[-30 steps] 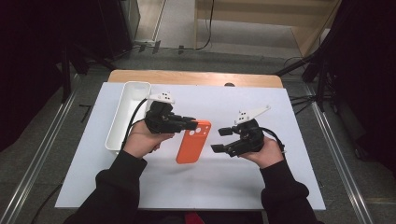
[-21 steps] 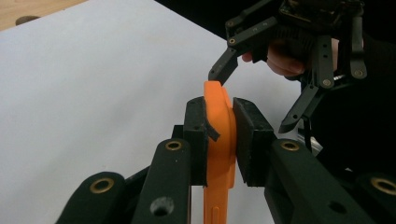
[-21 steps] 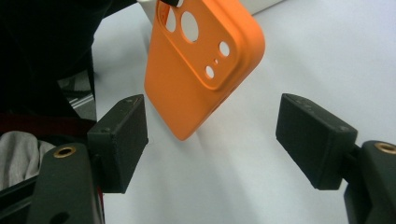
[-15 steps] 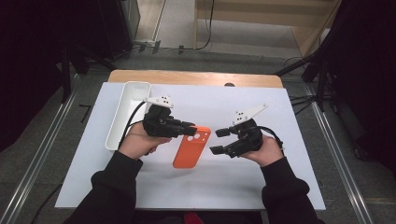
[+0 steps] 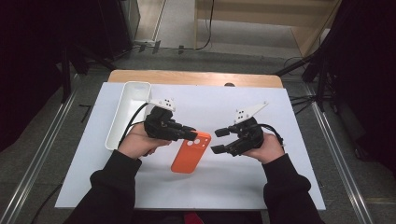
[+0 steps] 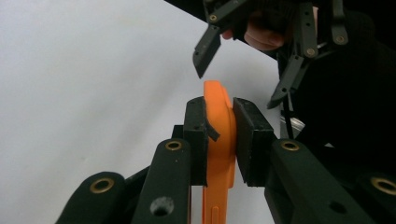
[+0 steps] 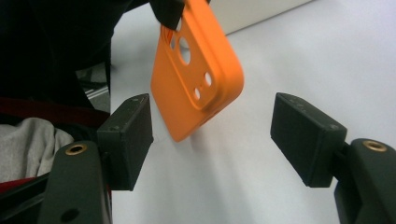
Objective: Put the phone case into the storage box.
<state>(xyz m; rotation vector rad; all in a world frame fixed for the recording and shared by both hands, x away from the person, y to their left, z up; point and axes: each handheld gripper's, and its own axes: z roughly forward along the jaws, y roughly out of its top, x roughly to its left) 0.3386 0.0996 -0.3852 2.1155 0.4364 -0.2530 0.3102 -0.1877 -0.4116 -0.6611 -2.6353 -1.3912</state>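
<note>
The left gripper clamps one edge of an orange phone case, holding it tilted over the white table, its far end hanging low toward the surface. Compared with a second ago, the case has swung from facing up to hanging edge-on between the two hands. The right gripper waits just beside it; its jaws have just been closing a little but stand wide, nothing between the pads (the case hangs ahead of them, camera cut-outs facing that lens). A handover or two-handed grip looks imminent. A white tray sits at the left.
</note>
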